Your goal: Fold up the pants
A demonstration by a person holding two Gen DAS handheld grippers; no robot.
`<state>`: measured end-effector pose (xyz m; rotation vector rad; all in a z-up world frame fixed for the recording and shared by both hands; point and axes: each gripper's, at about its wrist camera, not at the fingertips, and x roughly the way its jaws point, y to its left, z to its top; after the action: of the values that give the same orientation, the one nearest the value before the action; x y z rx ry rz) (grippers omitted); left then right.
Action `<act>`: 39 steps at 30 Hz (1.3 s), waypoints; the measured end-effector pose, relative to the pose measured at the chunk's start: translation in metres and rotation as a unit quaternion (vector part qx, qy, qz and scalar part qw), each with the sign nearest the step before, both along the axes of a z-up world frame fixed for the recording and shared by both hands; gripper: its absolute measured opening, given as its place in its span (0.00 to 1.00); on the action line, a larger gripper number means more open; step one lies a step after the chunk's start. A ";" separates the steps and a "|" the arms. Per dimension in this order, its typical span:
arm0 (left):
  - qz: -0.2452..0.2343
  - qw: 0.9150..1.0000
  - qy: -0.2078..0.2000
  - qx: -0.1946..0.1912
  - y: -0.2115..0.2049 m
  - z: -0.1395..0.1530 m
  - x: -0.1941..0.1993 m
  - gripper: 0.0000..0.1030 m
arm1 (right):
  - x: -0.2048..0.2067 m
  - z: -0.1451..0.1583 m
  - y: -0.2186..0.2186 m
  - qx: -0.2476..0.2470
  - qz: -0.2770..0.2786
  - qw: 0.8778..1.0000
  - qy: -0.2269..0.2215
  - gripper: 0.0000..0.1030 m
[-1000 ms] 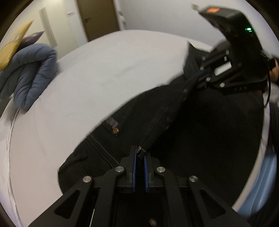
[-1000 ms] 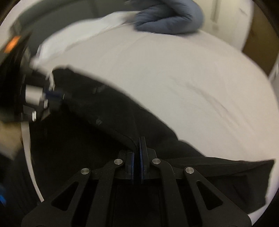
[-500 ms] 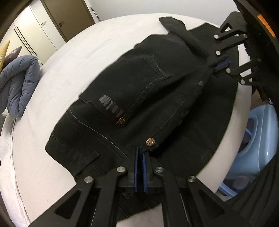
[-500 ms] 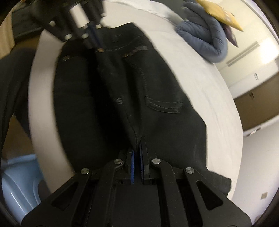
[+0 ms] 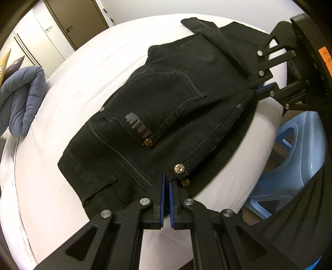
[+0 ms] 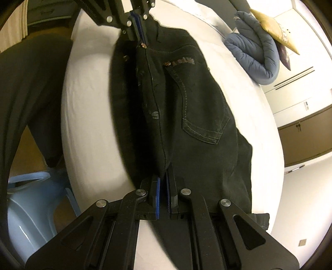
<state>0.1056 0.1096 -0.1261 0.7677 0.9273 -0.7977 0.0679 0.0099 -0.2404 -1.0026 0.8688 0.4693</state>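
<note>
Across the white bed (image 5: 68, 87) lie the black pants (image 5: 166, 116), one fold edge pinched by left gripper (image 5: 166, 182) and right gripper (image 6: 164, 176), fingers narrow on cloth. Bare sheet spreads toward the blue duvet (image 6: 255, 52); only the left view shows the door (image 5: 76, 18).

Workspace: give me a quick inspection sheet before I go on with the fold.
Surface: white bed, sheet mostly smooth.
Job's things: black pants folded lengthwise, back pocket up, one edge lifted between the two grippers.
Clutter: blue quilt rolled at the far side, yellow cushion on it.
Grippers: left gripper shut on the pants by the waistband button; right gripper shut on the pants at the other end of the lifted edge.
Cables: nothing seen.
Surroundings: blue plastic stool beside the bed, brown door, white wardrobe.
</note>
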 end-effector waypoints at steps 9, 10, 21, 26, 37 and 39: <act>0.020 1.000 0.007 -0.001 0.006 -0.015 0.005 0.03 | -0.013 -0.010 0.007 -0.007 0.007 1.000 0.000 0.03; 0.022 1.000 0.008 -0.001 0.006 -0.017 0.005 0.03 | -0.020 -0.012 0.007 -0.008 0.009 1.000 0.000 0.03; 0.038 0.999 0.014 -0.001 0.010 -0.028 0.006 0.07 | -0.016 -0.018 0.011 -0.015 0.010 1.000 0.003 0.04; 0.074 0.997 -0.003 0.010 0.017 -0.020 0.008 0.54 | -0.016 -0.029 0.013 -0.024 0.010 1.000 -0.018 0.06; 0.142 0.984 -0.006 -0.106 -0.002 0.058 0.024 0.59 | -0.005 -0.028 0.010 0.023 -0.058 0.997 -0.037 0.06; 0.141 0.980 0.011 -0.139 -0.029 0.052 0.032 0.59 | -0.001 -0.026 0.006 0.045 -0.072 0.996 -0.034 0.06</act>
<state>0.1380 0.0807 -0.0742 0.3733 0.8962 -0.6676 0.0666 0.0163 -0.2662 -0.8624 0.8441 0.3470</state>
